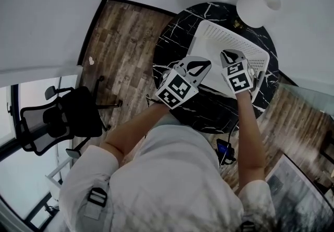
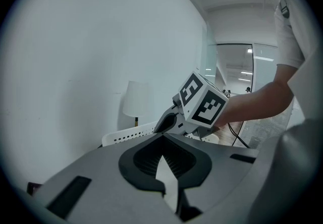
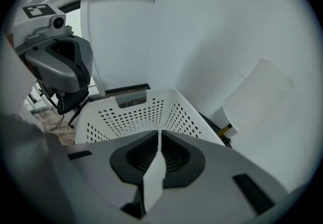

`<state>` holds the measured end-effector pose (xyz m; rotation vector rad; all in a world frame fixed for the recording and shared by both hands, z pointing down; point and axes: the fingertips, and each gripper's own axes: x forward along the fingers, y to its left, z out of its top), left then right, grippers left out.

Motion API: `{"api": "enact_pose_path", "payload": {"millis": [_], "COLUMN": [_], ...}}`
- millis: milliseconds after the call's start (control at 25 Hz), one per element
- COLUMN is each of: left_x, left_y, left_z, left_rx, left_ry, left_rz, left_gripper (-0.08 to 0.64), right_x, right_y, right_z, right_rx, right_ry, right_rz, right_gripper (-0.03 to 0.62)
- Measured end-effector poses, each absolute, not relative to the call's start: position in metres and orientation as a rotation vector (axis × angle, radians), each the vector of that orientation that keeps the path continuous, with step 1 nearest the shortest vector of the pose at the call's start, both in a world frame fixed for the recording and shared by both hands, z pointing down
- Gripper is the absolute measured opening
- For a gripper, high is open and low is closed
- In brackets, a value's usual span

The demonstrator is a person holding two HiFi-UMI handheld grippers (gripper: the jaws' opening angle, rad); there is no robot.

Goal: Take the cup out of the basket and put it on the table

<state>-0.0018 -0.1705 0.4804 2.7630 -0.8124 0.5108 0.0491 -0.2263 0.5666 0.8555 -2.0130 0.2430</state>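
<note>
View from above: a round black marble table [image 1: 175, 35] carries a white perforated basket [image 1: 225, 35]. A white lamp [image 1: 258, 1] stands just beyond the basket, at the table's far edge. My left gripper [image 1: 201, 66] is at the basket's left rim. Its jaws are closed together with nothing between them, as the left gripper view shows. My right gripper [image 1: 229, 57] hangs over the near part of the basket. Its jaws also meet along a single line and are empty. The right gripper view looks past them at the basket's holed far walls and the handle slot. The cup cannot be made out in any view, because the grippers cover much of the basket's inside from above. A black office chair [image 1: 57, 118] stands on the wooden floor [image 1: 120, 43], well apart from the table.
</note>
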Motion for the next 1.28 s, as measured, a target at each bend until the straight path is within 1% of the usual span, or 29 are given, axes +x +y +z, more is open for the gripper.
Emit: {"api": "enact_pose_path", "payload": {"millis": [1280], "left_x": [0.03], "left_y": [-0.108], "left_z": [0.416], "left_rx": [2.857], "left_ry": [-0.769], "left_rz": [0.416], "left_gripper": [0.005], "right_x": [0.076], "right_y": [-0.132], "right_z": [0.453], "right_rx": [0.891], "right_ry": [-2.082], "right_rz": [0.108], "right_gripper": [0.025]}}
